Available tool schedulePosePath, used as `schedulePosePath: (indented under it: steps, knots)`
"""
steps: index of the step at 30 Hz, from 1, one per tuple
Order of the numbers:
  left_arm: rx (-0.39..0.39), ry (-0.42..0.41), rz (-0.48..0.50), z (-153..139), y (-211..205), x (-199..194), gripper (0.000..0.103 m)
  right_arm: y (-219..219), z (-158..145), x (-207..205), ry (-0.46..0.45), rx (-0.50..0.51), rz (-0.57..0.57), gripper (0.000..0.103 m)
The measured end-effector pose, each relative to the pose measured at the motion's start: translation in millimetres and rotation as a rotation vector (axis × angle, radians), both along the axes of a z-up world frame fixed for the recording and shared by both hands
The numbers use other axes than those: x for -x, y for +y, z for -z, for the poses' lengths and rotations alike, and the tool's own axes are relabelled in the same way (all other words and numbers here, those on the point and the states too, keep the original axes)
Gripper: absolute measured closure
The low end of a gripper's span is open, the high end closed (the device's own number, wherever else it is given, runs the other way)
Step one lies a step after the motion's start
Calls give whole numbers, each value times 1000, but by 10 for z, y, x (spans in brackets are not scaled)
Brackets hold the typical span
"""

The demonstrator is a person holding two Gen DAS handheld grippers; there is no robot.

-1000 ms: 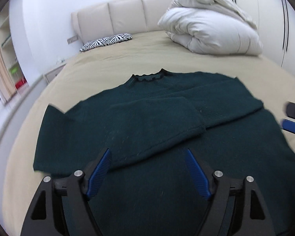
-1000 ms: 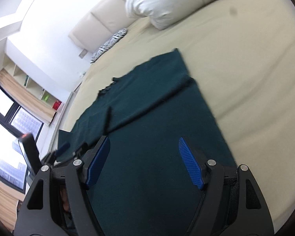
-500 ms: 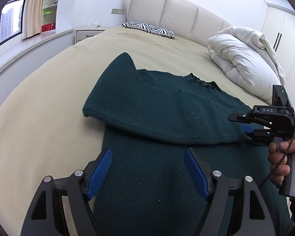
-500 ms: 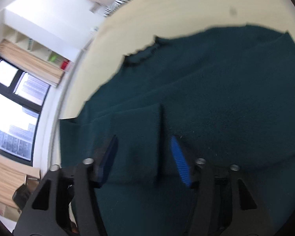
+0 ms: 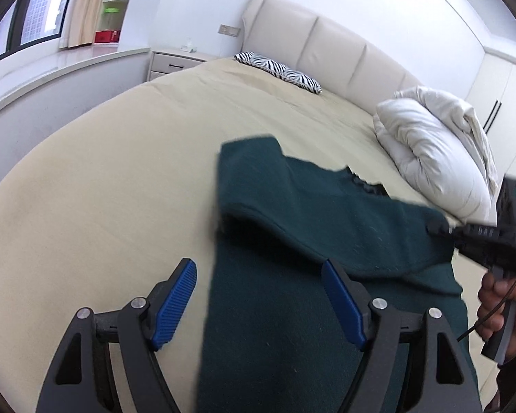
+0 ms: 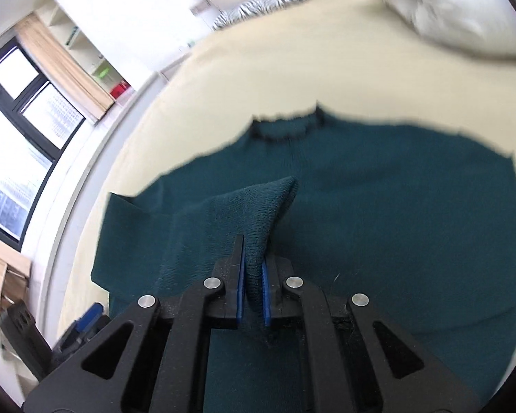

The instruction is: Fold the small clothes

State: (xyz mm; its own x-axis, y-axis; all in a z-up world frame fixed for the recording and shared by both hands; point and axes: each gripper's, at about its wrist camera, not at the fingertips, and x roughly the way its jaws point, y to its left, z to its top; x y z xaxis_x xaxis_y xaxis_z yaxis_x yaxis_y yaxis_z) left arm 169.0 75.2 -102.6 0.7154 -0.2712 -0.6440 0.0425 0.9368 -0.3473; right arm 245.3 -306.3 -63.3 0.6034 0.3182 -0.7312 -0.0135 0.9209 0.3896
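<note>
A dark green sweater (image 5: 292, 309) lies flat on the beige bed (image 5: 103, 189), collar (image 6: 285, 130) toward the headboard. One sleeve is folded across its chest. My right gripper (image 6: 253, 261) is shut on that sleeve's cuff (image 6: 265, 203), which rises in a peak above the sweater's body (image 6: 395, 223). In the left wrist view the right gripper (image 5: 440, 230) shows at the right, held by a hand (image 5: 498, 296). My left gripper (image 5: 258, 265) is open over the sweater's left side edge, nothing between its pads. Its blue pad (image 6: 89, 320) shows in the right wrist view's lower left.
A bundled white duvet (image 5: 437, 148) sits at the bed's far right. A zebra pillow (image 5: 278, 69) lies against the padded headboard (image 5: 326, 44). A nightstand (image 5: 175, 62) and a window ledge (image 5: 51, 75) run along the left side.
My right gripper came in over the folded sleeve, closed on its cuff and raised it. My left gripper swung to the sweater's left edge and stayed open.
</note>
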Motion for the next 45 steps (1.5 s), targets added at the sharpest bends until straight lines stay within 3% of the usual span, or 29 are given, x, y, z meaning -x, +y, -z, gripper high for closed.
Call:
schedulePosePath:
  steps: [4, 6, 12, 15, 17, 18, 19, 23, 25, 29, 32, 35, 39, 44, 45]
  knots:
    - [-35, -4, -50, -95, 130, -221, 26, -327, 215, -36, 66, 90, 80, 97]
    - [-75, 7, -52, -119, 130, -406, 26, -445, 334, -39, 91, 69, 96, 97]
    - [-141, 49, -36, -162, 39, -1028, 26, -421, 306, -41, 34, 125, 59, 97]
    - [-197, 108, -6, -93, -92, -1386, 26, -331, 233, -74, -5, 178, 21, 96]
    - [-217, 185, 13, 87, -174, -1597, 49, -318, 237, -103, -11, 193, 1, 96]
    - [-215, 228, 17, 182, -186, -1676, 72, -324, 248, -117, -8, 195, -1, 96]
    - [-208, 250, 17, 255, -198, -1723, 74, -335, 274, -138, -2, 193, 0, 96]
    - [-257, 195, 16, 292, -309, -1692, 91, -326, 436, -224, 16, 188, 6, 96]
    - [-267, 171, 13, 298, -312, -1643, 94, -334, 483, -239, 15, 186, 16, 96]
    - [-203, 162, -13, 307, -117, -1593, 95, -393, 419, -210, -7, 157, 71, 97]
    - [-227, 152, -18, 335, -161, -1592, 95, -397, 303, -176, -36, 143, 76, 97]
    - [-242, 144, -19, 373, -199, -1592, 94, -419, 619, -282, 68, 157, 70, 97]
    - [-251, 152, -16, 349, -192, -1588, 93, -550, 695, -222, 38, 50, 106, 97]
    - [-153, 116, -38, 86, -51, -1305, 84, -531, 587, -212, 37, 42, 99, 91]
    - [-145, 108, -41, 51, -20, -1232, 72, -546, 556, -191, 38, 33, 100, 90]
